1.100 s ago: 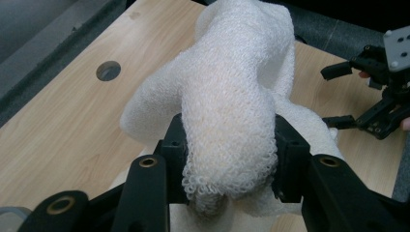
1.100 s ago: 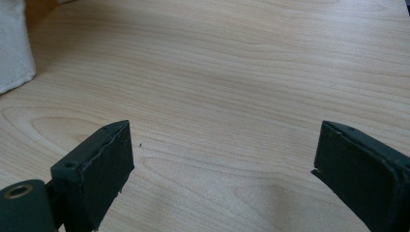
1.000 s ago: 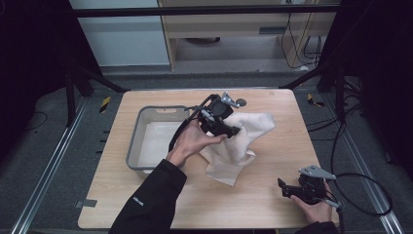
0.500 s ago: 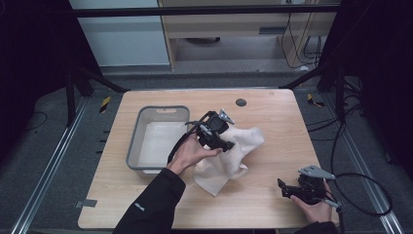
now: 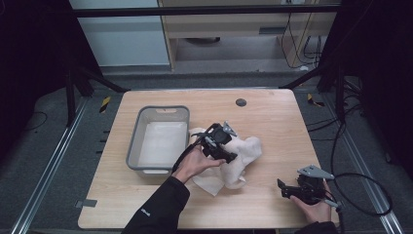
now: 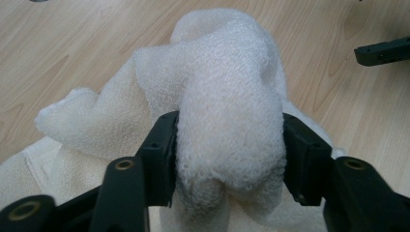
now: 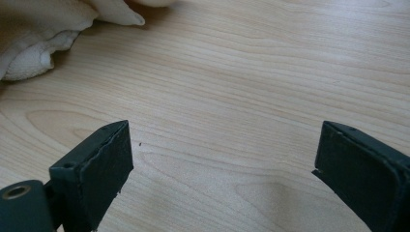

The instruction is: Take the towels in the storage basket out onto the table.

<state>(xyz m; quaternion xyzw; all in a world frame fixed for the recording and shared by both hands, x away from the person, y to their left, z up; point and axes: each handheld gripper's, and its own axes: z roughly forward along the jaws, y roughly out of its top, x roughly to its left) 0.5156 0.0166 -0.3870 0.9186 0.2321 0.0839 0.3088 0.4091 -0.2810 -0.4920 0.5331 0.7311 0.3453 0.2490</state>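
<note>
My left hand-held gripper (image 6: 227, 159) is clamped on the white towel (image 6: 212, 96); I'd lift slowly toward the grey bin (image 5: 158, 139), right hand-held gripper (image 7: 222, 164) spread wide.

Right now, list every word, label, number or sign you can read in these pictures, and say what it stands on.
No text can be read.
A small pale mark on the dark sleeve: too small to read.
The grey bin, white towel and both grippers bear no lettering.

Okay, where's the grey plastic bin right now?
In the high view, the grey plastic bin sits on the left half of the wooden table, just left of the white towel that the left gripper holds.
</note>
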